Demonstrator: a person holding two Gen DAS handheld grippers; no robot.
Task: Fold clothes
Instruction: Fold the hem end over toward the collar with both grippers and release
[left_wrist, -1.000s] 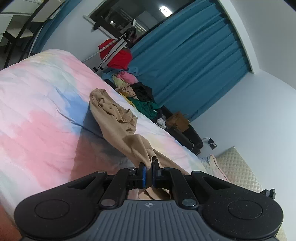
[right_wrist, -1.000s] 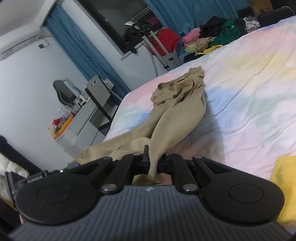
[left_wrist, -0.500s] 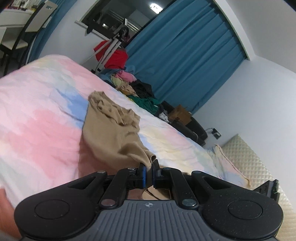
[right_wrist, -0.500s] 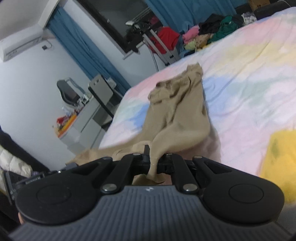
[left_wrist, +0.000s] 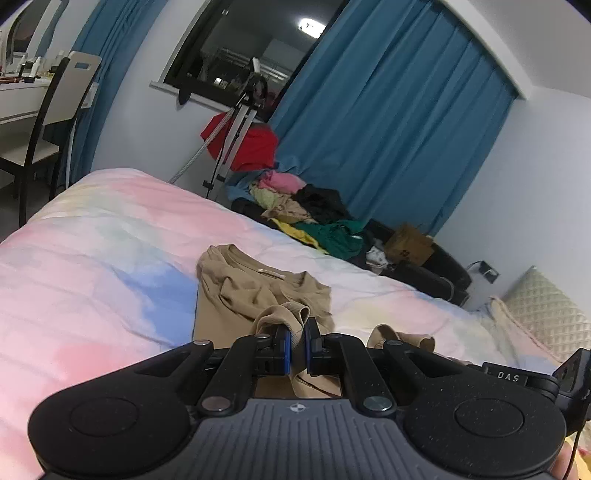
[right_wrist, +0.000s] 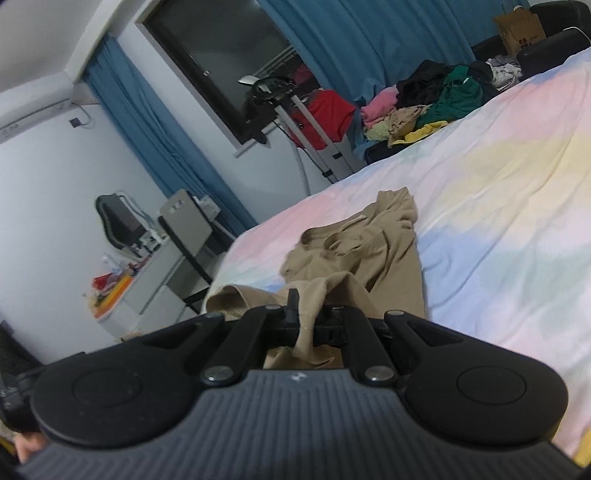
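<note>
- The tan shirt (left_wrist: 255, 295) lies on the bed (left_wrist: 92, 258), collar end at 12 o'clock from both cameras and its near part drawn up to the grippers.
- The left gripper (left_wrist: 295, 347) has its blue-padded fingers (left_wrist: 282, 345) nearly closed, pinching a bunched edge of the shirt.
- The right gripper (right_wrist: 308, 317) is fully clamped on another fold of the same cloth.
- Compared with 1 second ago, both grippers have travelled toward the collar: the shirt now looks shorter, with the held edges doubling over its body.
- This reads as 1 lengthwise fold in progress; the edges seem close to where they should be laid down.
- A clothes pile (left_wrist: 310, 218) waits past the bed at 1 o'clock in the left view.
</note>
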